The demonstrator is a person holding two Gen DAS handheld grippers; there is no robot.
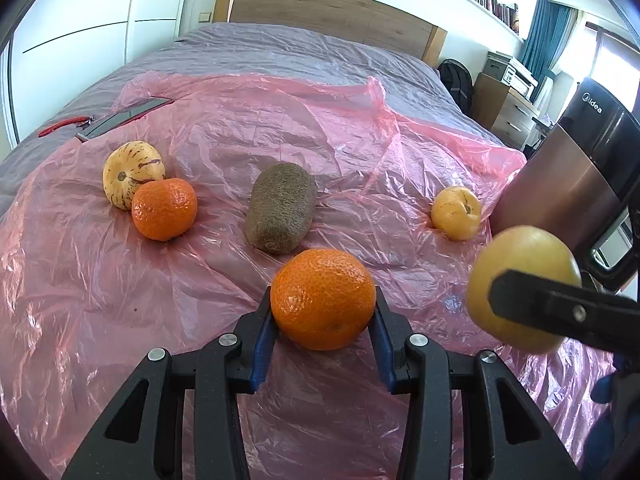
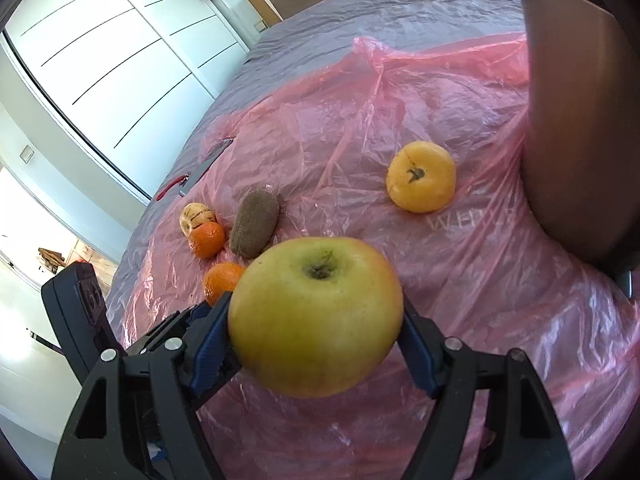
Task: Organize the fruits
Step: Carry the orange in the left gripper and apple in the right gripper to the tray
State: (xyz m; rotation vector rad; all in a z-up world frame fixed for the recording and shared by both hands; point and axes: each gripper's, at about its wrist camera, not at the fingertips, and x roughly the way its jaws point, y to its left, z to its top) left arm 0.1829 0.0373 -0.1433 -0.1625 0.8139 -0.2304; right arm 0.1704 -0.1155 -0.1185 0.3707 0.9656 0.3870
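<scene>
My left gripper (image 1: 323,304) is shut on an orange tangerine (image 1: 323,298), low over the pink plastic sheet (image 1: 200,300). My right gripper (image 2: 316,324) is shut on a yellow-green apple (image 2: 316,328), held above the sheet; the apple also shows in the left wrist view (image 1: 520,264) at the right. On the sheet lie a second tangerine (image 1: 164,209), a striped pepino melon (image 1: 132,172) touching it, a brown kiwi (image 1: 280,212) and a yellow fruit (image 1: 457,213). In the right wrist view the yellow fruit (image 2: 421,176) lies ahead and the kiwi (image 2: 255,224) to the left.
The sheet covers a bed with a grey cover (image 1: 280,48). A tall metal appliance (image 1: 576,184) stands at the right edge next to the yellow fruit. A dark flat device (image 1: 120,118) and a red cord (image 1: 64,125) lie at the far left.
</scene>
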